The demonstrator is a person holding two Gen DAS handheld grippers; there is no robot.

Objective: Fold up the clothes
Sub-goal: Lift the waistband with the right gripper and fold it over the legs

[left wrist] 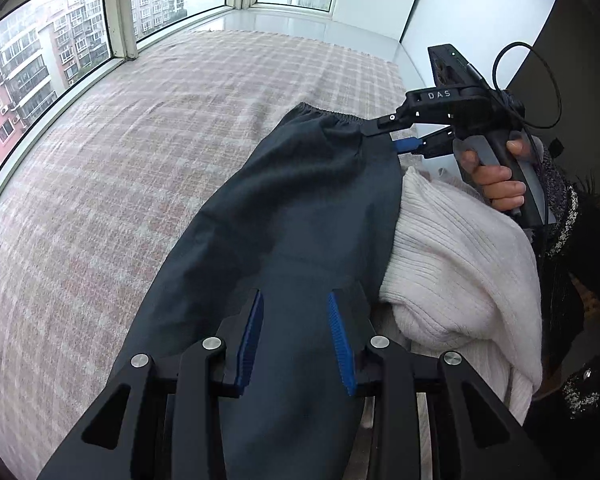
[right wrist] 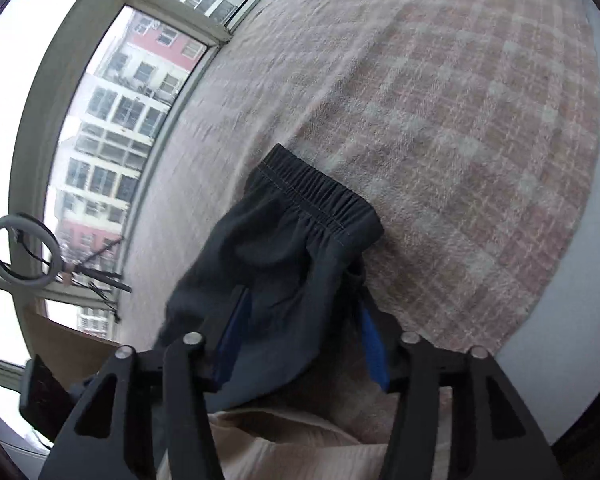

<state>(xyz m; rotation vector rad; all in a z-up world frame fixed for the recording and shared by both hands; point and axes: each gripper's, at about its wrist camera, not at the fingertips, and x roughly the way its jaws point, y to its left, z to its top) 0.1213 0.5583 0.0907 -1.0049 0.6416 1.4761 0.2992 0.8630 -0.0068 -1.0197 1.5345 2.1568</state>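
Dark grey trousers (left wrist: 284, 216) lie stretched over the plaid bedspread (left wrist: 140, 160), beside a white ribbed sweater (left wrist: 460, 256). Left tongs (left wrist: 296, 340) grip the trouser fabric. Right tongs (right wrist: 300, 344) stand part open around the elastic waistband (right wrist: 320, 192) end, pads apparently not pressing

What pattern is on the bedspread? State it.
The bedspread is a pink-and-cream plaid, clearest in the right wrist view.
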